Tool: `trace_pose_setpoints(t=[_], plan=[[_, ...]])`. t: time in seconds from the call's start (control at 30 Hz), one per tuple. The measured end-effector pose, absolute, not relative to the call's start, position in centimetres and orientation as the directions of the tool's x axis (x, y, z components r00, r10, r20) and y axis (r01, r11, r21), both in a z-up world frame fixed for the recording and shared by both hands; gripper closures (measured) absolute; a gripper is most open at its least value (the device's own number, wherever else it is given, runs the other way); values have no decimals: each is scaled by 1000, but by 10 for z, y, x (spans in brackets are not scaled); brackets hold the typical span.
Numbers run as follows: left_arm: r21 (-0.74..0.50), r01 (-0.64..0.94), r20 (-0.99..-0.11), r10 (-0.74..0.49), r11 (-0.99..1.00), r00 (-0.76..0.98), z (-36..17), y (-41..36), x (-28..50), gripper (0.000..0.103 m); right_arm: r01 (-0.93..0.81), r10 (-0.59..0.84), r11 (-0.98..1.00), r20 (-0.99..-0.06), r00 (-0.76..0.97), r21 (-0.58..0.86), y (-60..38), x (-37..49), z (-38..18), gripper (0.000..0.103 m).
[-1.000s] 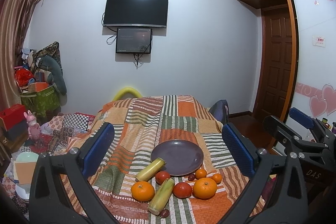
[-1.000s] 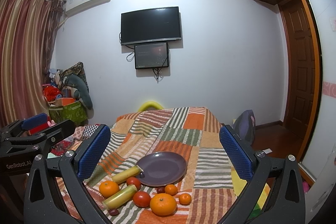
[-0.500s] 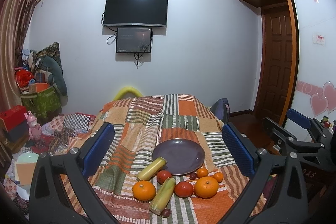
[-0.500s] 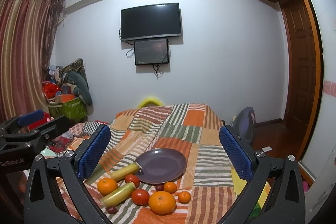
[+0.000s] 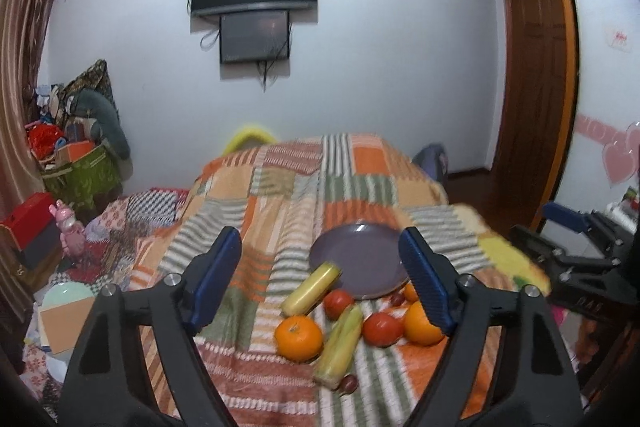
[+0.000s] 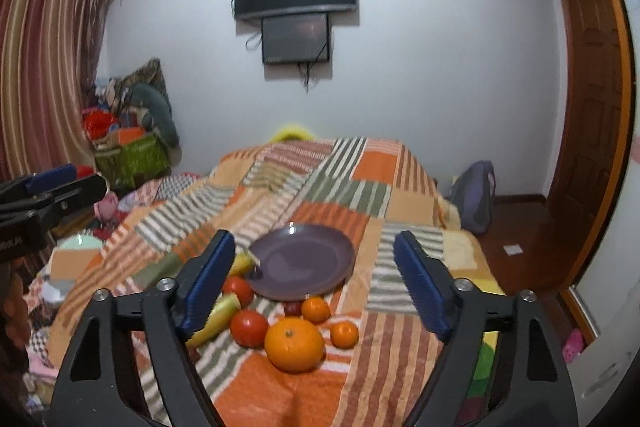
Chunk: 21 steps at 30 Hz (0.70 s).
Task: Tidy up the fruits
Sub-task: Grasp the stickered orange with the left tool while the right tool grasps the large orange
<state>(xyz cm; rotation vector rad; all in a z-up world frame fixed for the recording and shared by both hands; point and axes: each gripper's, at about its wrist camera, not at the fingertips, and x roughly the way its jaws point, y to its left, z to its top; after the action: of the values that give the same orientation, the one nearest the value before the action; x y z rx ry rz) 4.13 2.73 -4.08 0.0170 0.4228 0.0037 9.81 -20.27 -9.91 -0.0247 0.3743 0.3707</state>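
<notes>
Hovering above the blanket (image 6: 400, 163), both the left gripper (image 5: 320, 267) and right gripper (image 6: 314, 263) are wide open and hold nothing, while 2 tomatoes (image 6: 249, 323) and oranges (image 6: 294, 345) lie just beside the plate (image 6: 304, 259).

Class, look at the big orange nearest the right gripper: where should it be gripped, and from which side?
Grip the big orange across its widest middle, coming from above and the near side. It is round, its near side is open cloth, and a tomato and small orange flank it, so keep the open right gripper narrow.
</notes>
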Motion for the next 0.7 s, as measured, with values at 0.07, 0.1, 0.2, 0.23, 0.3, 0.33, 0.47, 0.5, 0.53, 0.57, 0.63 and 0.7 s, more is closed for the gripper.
trace_pose_setpoints(t=[0.07, 0.1, 0.2, 0.23, 0.3, 0.33, 0.47, 0.5, 0.53, 0.57, 0.63, 0.7], plan=[[37, -7, -442, 23, 999, 897, -51, 31, 48, 24, -372, 358, 927, -395, 846, 46, -204, 102, -106, 29], [42, -7, -460, 25, 999, 887, -56, 33, 52, 24, -377, 361, 925, -411, 837, 46, -204, 104, -108, 31], [45, 2, -513, 21, 999, 858, -72, 40, 62, 24, -386, 362, 921, -458, 812, 44, -203, 110, -120, 35], [48, 3, -534, 23, 999, 845, -78, 42, 66, 24, -388, 361, 921, -472, 804, 43, -202, 113, -122, 35], [52, -4, -566, 33, 999, 824, -89, 47, 73, 24, -397, 365, 917, -500, 785, 46, -202, 115, -130, 35], [47, -9, -590, 35, 999, 807, -96, 52, 78, 24, -402, 368, 914, -512, 776, 48, -202, 117, -133, 35], [35, -42, -646, 54, 999, 762, -115, 64, 91, 23, -416, 375, 908, -557, 741, 58, -197, 126, -145, 35], [33, -48, -656, 58, 998, 752, -120, 67, 93, 21, -420, 379, 905, -569, 730, 63, -196, 128, -148, 35], [35, -52, -668, 62, 998, 742, -125, 69, 97, 18, -423, 380, 904, -578, 722, 66, -195, 129, -151, 35], [33, -53, -678, 61, 998, 732, -128, 71, 100, 16, -426, 379, 902, -592, 711, 66, -193, 131, -155, 35], [19, -52, -695, 51, 998, 717, -136, 75, 105, 8, -430, 378, 900, -617, 690, 69, -190, 134, -163, 35], [29, -67, -702, 68, 997, 709, -142, 78, 108, 8, -433, 384, 897, -641, 664, 89, -187, 137, -170, 35]])
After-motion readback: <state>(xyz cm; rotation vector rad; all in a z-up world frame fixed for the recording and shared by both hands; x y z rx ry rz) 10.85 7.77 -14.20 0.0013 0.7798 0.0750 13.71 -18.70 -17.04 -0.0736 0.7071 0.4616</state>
